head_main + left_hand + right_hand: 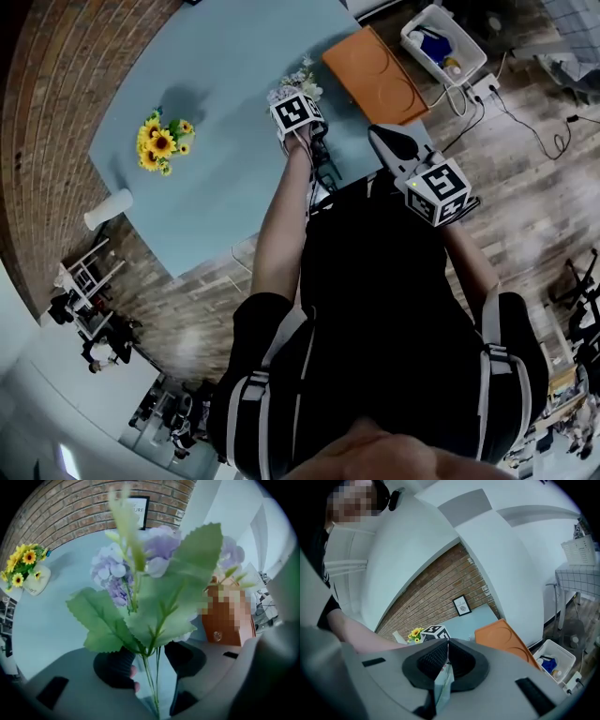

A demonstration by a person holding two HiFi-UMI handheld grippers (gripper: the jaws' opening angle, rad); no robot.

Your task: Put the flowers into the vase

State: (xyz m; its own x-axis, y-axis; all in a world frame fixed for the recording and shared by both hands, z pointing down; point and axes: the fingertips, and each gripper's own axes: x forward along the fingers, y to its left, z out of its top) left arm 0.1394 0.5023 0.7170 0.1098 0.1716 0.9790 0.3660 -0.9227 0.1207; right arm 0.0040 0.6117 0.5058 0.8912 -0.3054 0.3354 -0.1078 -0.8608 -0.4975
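On the table [225,103], the vase [35,582] sits well apart from the purple flowers [140,559]. Left gripper [151,660] is half open with the stems [149,679] loose between its jaws, so I'd pinch low before lifting. Right gripper [446,651] is closed on nothing.

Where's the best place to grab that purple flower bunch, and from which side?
Probably grip the purple flower bunch by its thin green stems, below the leaves, coming from above: they're bare and narrow there, the blooms wide and soft.
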